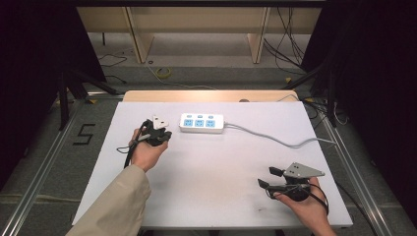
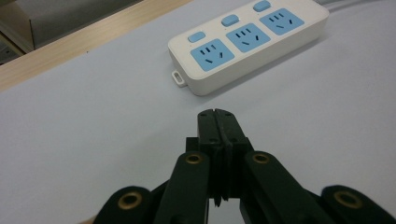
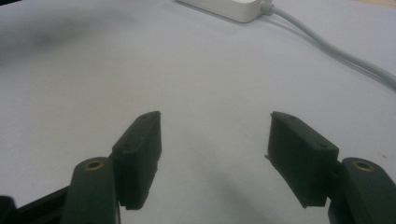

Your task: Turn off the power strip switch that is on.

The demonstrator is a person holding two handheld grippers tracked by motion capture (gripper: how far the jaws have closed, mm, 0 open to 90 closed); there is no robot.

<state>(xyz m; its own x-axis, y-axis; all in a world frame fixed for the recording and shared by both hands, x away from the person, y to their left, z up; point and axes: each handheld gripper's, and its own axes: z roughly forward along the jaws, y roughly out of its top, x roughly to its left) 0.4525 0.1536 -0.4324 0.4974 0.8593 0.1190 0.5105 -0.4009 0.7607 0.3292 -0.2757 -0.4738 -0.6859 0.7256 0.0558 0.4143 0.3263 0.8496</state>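
A white power strip (image 1: 201, 123) with three blue sockets and three blue switches lies on the white table, its grey cable (image 1: 275, 138) running off to the right. My left gripper (image 1: 164, 133) sits just left of the strip, held in a hand with a beige sleeve. In the left gripper view its jaws are pressed together with nothing between them, tips (image 2: 217, 114) pointing toward the strip's near end (image 2: 247, 44). My right gripper (image 1: 269, 178) rests near the table's front right. Its jaws stand wide apart over bare table (image 3: 215, 116), and the strip's end (image 3: 224, 8) and cable (image 3: 327, 46) lie farther off.
The white tabletop (image 1: 211, 172) lies on a wooden board whose far edge (image 1: 206, 95) shows behind it. Beyond are a floor with loose cables and wooden furniture legs. A "5" mark (image 1: 84, 133) is on the floor at the left. Metal rails flank the table.
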